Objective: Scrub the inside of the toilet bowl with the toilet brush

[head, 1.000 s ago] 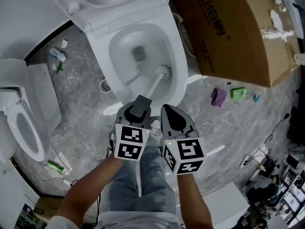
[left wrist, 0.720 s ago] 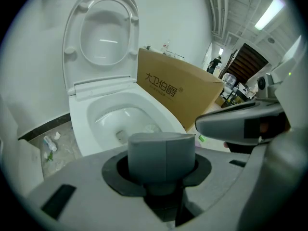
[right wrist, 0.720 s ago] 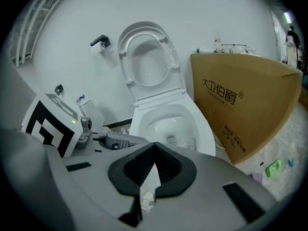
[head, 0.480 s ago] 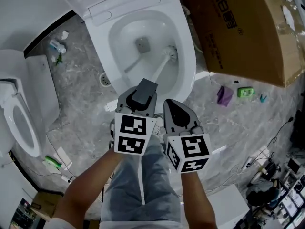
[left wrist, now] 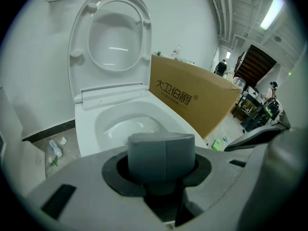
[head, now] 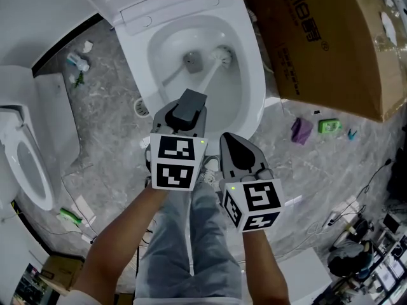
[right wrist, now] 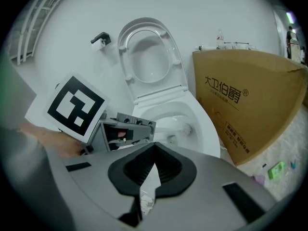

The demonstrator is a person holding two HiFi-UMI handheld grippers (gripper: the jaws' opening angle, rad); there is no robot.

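Left gripper (head: 185, 114): your jaws are clamped on the grey handle end of the toilet brush (head: 206, 78).
Right gripper (head: 238, 154): jaws together, nothing held, just right of the left.
Brush axis: from your left jaws far and slightly right, into the toilet bowl (head: 257, 88).
Brush head (head: 222, 55): on the far right wall.

toilet brush (head: 205, 80) shaft partly hidden behind left gripper (head: 186, 112), cardboard box (head: 324, 43) cut by top and right edges
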